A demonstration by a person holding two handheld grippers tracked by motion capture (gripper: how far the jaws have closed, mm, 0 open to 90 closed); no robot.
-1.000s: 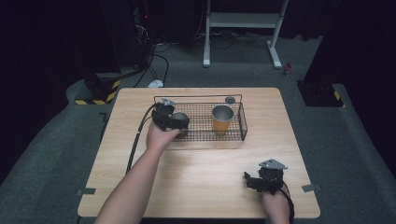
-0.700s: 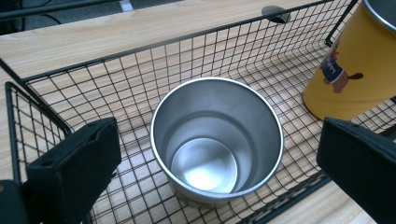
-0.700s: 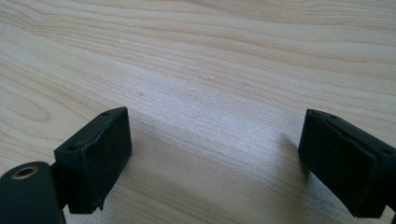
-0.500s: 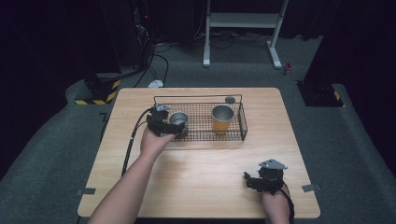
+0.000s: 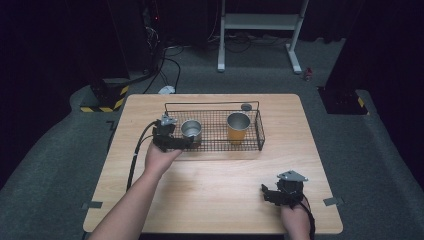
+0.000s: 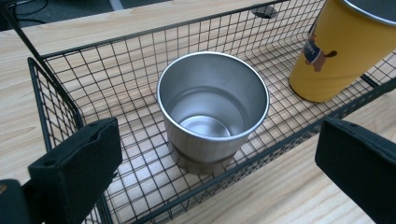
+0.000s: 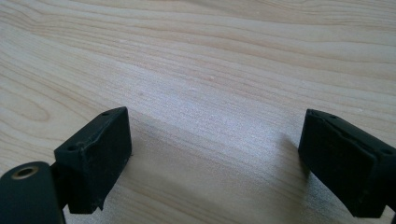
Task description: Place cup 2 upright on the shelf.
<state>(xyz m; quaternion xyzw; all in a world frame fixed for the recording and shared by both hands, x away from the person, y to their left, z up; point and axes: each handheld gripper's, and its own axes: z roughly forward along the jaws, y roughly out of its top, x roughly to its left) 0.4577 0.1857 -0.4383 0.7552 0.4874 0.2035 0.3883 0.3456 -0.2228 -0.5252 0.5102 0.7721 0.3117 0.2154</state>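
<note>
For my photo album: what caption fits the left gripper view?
Open left gripper facing a steel cup inside a wire basket, yellow cup beside it.

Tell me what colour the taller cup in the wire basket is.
The taller cup is yellow with a small cartoon print; the left gripper view shows it best.

In the basket on the table, the steel cup stands left of the tall cup.

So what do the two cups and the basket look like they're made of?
Silver cup: bare metal, probably steel, with a brushed sheen and reflections inside. Yellow cup: matte yellow coat with a small printed figure and a grey metallic rim, so likely coated metal. Basket: thin black wire mesh, probably painted.
</note>
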